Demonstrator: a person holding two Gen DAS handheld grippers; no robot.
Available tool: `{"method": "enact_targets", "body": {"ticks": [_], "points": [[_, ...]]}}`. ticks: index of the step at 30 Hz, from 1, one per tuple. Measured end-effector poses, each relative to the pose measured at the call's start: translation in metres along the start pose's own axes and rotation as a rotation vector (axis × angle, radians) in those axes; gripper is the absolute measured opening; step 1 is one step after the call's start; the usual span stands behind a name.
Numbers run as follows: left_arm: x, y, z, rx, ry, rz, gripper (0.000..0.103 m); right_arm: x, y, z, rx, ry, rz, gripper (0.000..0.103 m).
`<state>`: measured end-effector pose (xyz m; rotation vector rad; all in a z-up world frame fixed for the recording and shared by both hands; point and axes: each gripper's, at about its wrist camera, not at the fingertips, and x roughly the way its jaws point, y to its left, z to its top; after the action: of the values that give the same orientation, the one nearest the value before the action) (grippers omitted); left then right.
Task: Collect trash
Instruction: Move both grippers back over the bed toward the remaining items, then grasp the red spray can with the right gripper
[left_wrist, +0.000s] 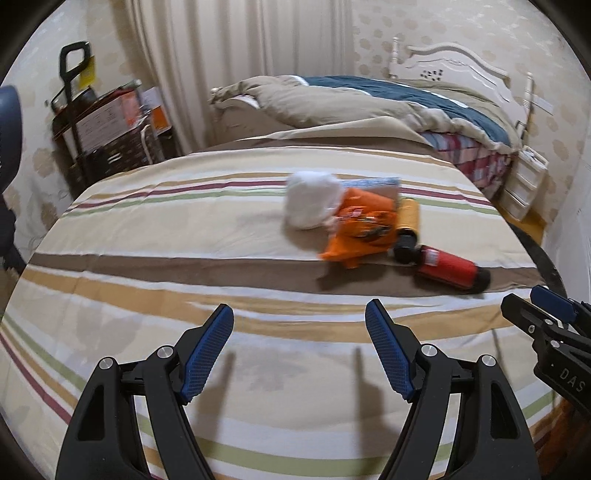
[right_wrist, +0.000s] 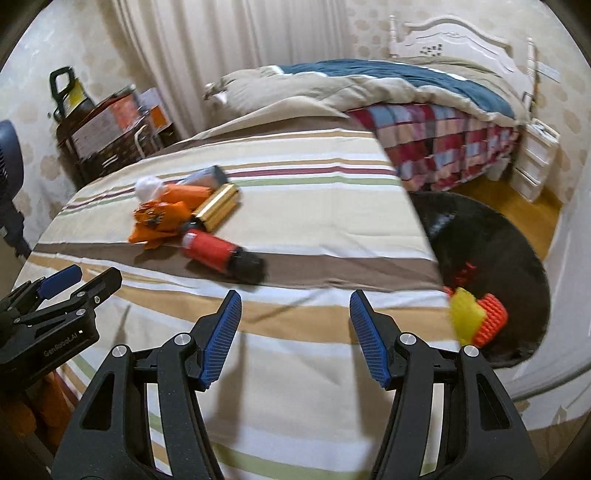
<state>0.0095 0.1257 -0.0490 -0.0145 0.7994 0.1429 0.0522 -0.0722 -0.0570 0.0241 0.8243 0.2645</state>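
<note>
A small heap of trash lies on the striped cloth: a white crumpled wad, an orange wrapper, a gold can, a red tube with a black cap and a grey-blue packet. My left gripper hovers open over the cloth, short of the heap, with nothing between its fingers. My right gripper is open and empty too, nearer the cloth's right edge. The red tube and the orange wrapper lie ahead of it to the left. Each gripper shows at the edge of the other's view: right gripper, left gripper.
Behind the striped surface is a bed with a rumpled quilt. A dark shelf with boxes stands at the back left. On the floor to the right lies a dark round shape with a yellow and orange object on it. White drawers stand beyond.
</note>
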Motion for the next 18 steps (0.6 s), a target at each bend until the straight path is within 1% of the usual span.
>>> {"method": "enact_targets", "body": {"ticks": [5, 9, 15, 16, 17, 18], "points": [[0.000, 0.015, -0.001, -0.022, -0.006, 0.024, 0.074, 0.014, 0.024, 0.009, -0.052, 0.021, 0.010, 0.060], [0.003, 0.024, 0.000, -0.048, 0.003, 0.012, 0.074, 0.023, 0.036, 0.015, -0.077, 0.026, 0.009, 0.060], [0.005, 0.025, 0.000, -0.055, 0.007, 0.004, 0.074, 0.036, 0.046, 0.025, -0.093, 0.031, 0.002, 0.059], [0.005, 0.025, 0.000, -0.055, 0.008, 0.004, 0.074, 0.037, 0.046, 0.027, -0.092, 0.031, 0.001, 0.058], [0.005, 0.025, 0.000, -0.055, 0.008, 0.002, 0.074, 0.036, 0.046, 0.026, -0.087, 0.030, 0.002, 0.055], [0.006, 0.024, 0.000, -0.056, 0.008, 0.001, 0.074, 0.037, 0.045, 0.027, -0.078, 0.032, 0.003, 0.049]]}}
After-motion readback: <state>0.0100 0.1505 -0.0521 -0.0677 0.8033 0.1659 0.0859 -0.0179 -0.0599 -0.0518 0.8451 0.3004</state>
